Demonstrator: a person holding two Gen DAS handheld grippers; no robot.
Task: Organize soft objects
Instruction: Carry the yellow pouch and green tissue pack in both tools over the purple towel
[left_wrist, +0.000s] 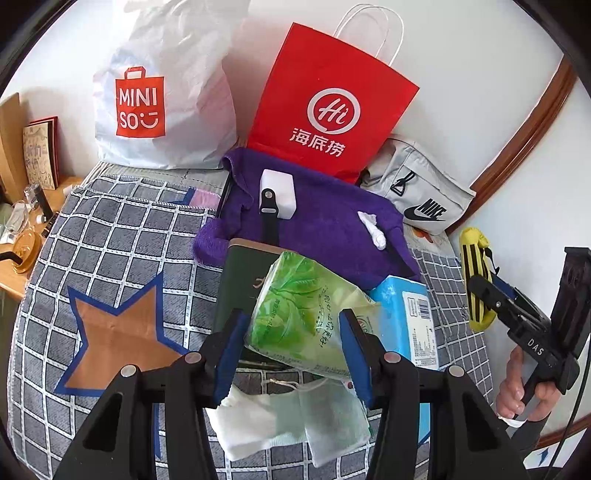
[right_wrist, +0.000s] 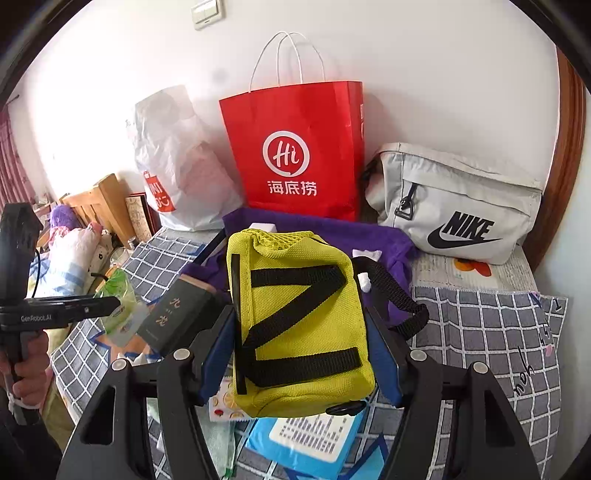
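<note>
My left gripper (left_wrist: 291, 328) is shut on a green tissue pack (left_wrist: 303, 310) and holds it above the checked bed cover (left_wrist: 122, 236). My right gripper (right_wrist: 299, 339) is shut on a yellow pouch with black straps (right_wrist: 295, 317), lifted over the bed; the pouch also shows in the left wrist view (left_wrist: 476, 273). Below lie a blue tissue pack (left_wrist: 410, 314), a dark green box (left_wrist: 240, 284), a white cloth (left_wrist: 284, 421) and a purple towel (left_wrist: 317, 225) with a white block (left_wrist: 280, 192) on it.
A red paper bag (left_wrist: 328, 103), a white MINISO bag (left_wrist: 162, 96) and a grey Nike bag (right_wrist: 458, 206) stand against the wall at the back. A wooden bedside table (left_wrist: 18, 258) with small items is at the left.
</note>
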